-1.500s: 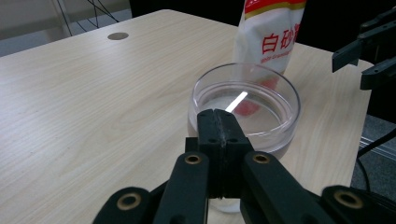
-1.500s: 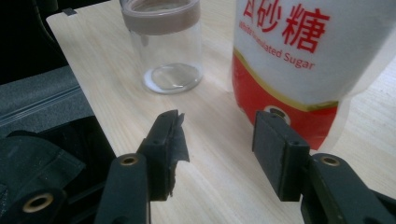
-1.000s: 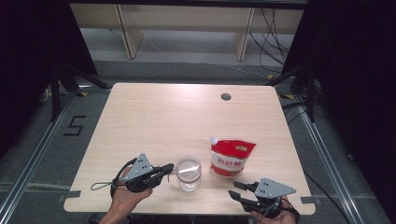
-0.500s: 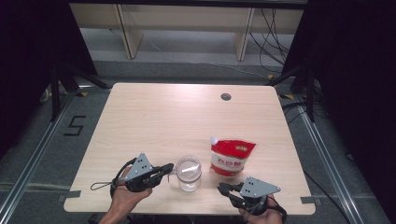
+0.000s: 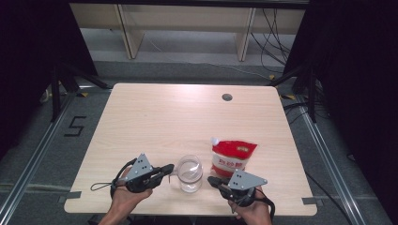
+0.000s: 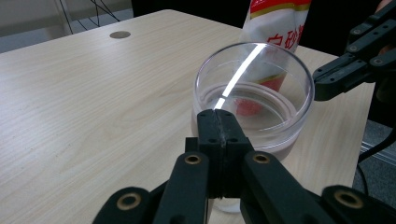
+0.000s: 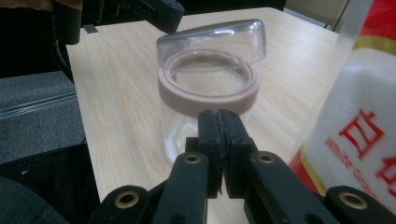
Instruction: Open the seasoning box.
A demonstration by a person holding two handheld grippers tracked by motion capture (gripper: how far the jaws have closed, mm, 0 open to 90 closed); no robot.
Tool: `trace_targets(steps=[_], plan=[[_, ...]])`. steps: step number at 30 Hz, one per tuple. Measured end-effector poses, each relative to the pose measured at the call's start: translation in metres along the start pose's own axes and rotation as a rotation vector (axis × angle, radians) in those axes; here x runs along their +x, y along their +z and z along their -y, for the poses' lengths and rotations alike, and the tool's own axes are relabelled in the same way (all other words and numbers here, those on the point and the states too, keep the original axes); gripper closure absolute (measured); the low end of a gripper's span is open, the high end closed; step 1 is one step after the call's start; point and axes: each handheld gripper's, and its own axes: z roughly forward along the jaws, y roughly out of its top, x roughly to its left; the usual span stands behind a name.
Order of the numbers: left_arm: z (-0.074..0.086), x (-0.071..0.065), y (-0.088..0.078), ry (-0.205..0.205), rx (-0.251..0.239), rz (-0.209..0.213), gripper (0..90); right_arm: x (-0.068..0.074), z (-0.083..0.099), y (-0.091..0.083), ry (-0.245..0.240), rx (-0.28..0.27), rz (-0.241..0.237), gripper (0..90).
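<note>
Two grippers flank a clear jar [image 5: 189,173] at the near edge of the table [image 5: 155,117], with a red-and-white pouch [image 5: 233,157] standing just beyond and to the right of it. My left gripper [image 5: 165,169] sits with its jaws pressed flat together, nothing between them, tips touching or just short of the jar's wall; from the left gripper view I cannot say which. My right gripper [image 5: 212,180] has just been closing and its jaws now meet too, empty, aimed at the jar from the other side. In the right gripper view the jar's clear lid [image 7: 212,39] rests tilted on a pinkish seal ring [image 7: 208,91], not seated flat. I judge the step in hand to be getting the jar steadied and the lid dealt with. To do it well I would reopen one set of jaws before advancing, take the wall low so the light jar does not skid, and keep the right gripper clear of the pouch beside it.
</note>
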Motion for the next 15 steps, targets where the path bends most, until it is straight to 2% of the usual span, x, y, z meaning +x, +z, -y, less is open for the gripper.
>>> trace_targets(steps=[4, 6, 10, 13, 14, 15], plan=[[0.000, 0.000, 0.000, -0.003, -0.003, 0.008, 89.4, -0.002, -0.005, 0.007, -0.020, -0.011, 0.001, 90.0], [0.000, 0.000, 0.000, -0.005, 0.001, 0.007, 89.4, -0.002, -0.008, 0.012, 0.005, -0.018, 0.004, 90.0], [0.000, 0.000, 0.000, -0.001, -0.003, 0.006, 89.4, -0.003, -0.011, 0.016, -0.003, -0.018, 0.011, 90.0], [0.000, 0.001, 0.000, 0.003, -0.001, 0.004, 89.5, -0.003, -0.014, 0.019, 0.011, -0.008, 0.004, 90.0], [0.000, 0.001, -0.001, 0.006, -0.002, 0.004, 89.4, -0.004, -0.014, 0.021, 0.008, -0.027, -0.017, 90.0], [0.000, 0.001, -0.001, 0.003, -0.003, 0.004, 89.4, -0.004, -0.015, 0.021, 0.006, -0.023, -0.013, 90.0]])
